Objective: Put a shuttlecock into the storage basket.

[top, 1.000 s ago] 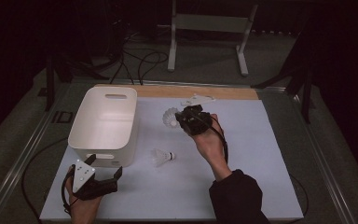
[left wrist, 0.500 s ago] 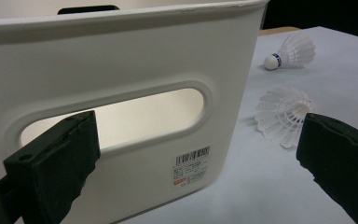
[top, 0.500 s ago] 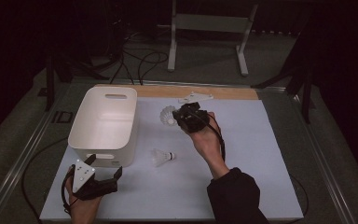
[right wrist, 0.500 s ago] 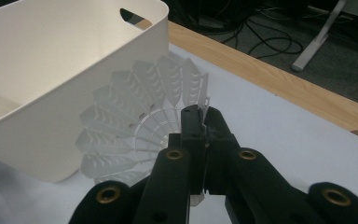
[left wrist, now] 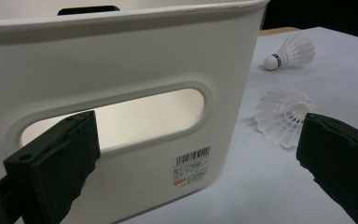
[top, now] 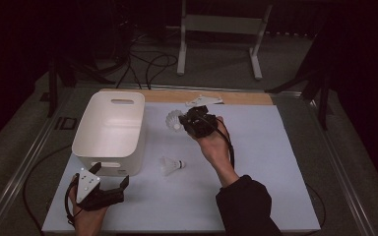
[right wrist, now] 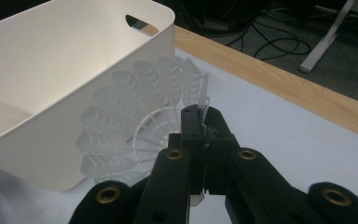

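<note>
High view: the right gripper [top: 193, 123] hangs just right of the white plastic bin with handle slots [top: 109, 132], its jaws pinched on the skirt edge of a white plastic-feathered shuttlecock [top: 173, 120] lifted off the pale worktop [top: 275, 162]. In the right gripper view the jaws clamp only that thin rim [right wrist: 193, 100], so I judge the grip fragile: a quick swing toward the bin could let the shuttlecock twist free or strike the bin's wall and fall outside. A second white shuttlecock [top: 170, 165] lies on the worktop just right of the bin's near corner. The left gripper [top: 109, 189] rests before the bin's near wall, jaws spread, holding nothing.
</note>
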A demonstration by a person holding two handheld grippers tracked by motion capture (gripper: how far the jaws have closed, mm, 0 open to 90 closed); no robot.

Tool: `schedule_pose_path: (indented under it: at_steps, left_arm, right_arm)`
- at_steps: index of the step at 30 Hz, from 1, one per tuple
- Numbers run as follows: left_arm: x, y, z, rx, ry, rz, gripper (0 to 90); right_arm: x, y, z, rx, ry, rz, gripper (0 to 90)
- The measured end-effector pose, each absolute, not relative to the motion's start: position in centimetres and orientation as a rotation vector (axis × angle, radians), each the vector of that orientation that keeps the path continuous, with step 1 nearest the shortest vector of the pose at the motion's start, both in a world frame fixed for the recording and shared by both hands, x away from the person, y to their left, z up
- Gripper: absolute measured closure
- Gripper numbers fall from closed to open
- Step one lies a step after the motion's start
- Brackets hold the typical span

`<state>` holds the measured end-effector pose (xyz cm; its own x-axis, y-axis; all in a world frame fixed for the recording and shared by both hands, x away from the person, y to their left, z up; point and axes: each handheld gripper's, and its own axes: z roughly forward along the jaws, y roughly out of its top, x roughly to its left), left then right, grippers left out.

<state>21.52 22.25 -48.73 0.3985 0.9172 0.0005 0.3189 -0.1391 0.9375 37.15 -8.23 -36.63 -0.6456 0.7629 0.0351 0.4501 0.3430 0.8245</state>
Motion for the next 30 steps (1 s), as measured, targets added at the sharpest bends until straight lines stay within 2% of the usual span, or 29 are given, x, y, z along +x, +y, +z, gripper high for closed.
schedule_pose_path:
  at_steps: [30]
  left_arm:
    - [21.5,22.2,-48.7,1.674,1.098,0.765,0.0]
  right_arm:
    - [38.0,-6.7,-36.5,1.086,2.267,1.245,88.9]
